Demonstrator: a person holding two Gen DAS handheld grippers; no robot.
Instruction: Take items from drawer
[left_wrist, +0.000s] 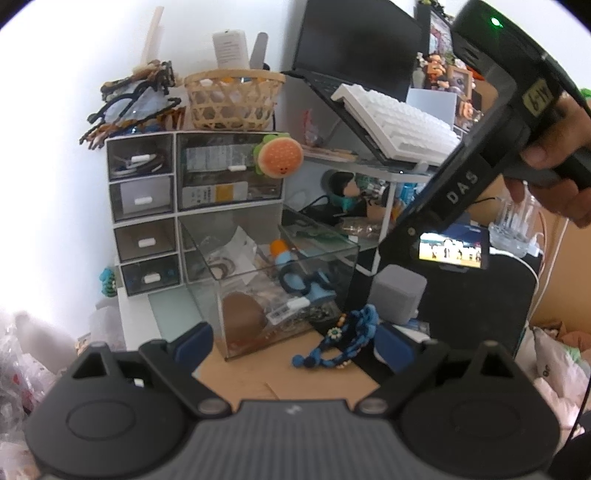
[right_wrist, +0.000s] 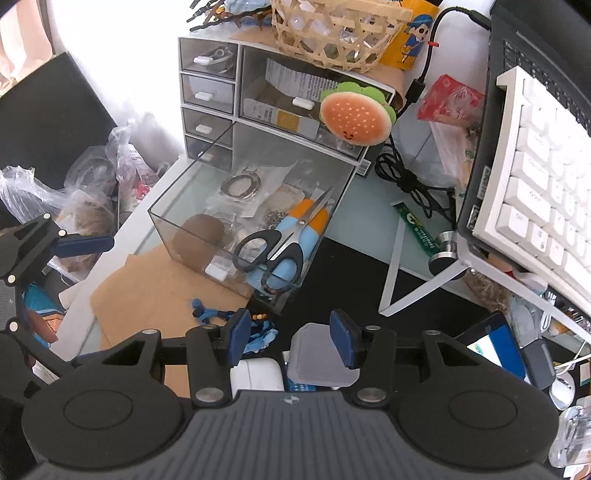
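A clear drawer (left_wrist: 295, 258) (right_wrist: 177, 206) stands pulled out of the white organizer onto the desk. In it lie black-handled scissors (right_wrist: 273, 243), a blue and orange item (right_wrist: 295, 236), a brown round thing (right_wrist: 199, 236) and bagged rings (right_wrist: 240, 186). A blue beaded cord (left_wrist: 340, 339) (right_wrist: 258, 334) lies on the desk just in front of the drawer. My left gripper (left_wrist: 293, 343) is open wide, low before the drawer, with the cord on the desk between its fingers. My right gripper (right_wrist: 291, 336) is open with nothing between its pads, hovering above the cord and a grey box (right_wrist: 317, 354).
The white organizer (left_wrist: 147, 206) of small drawers carries a burger plush (left_wrist: 279, 157) and a woven basket (left_wrist: 232, 99). To the right are a white keyboard (left_wrist: 399, 125) on a stand, a lit phone (left_wrist: 452, 253) and a coiled cable (right_wrist: 406, 177). Plastic bags (right_wrist: 92, 184) lie left.
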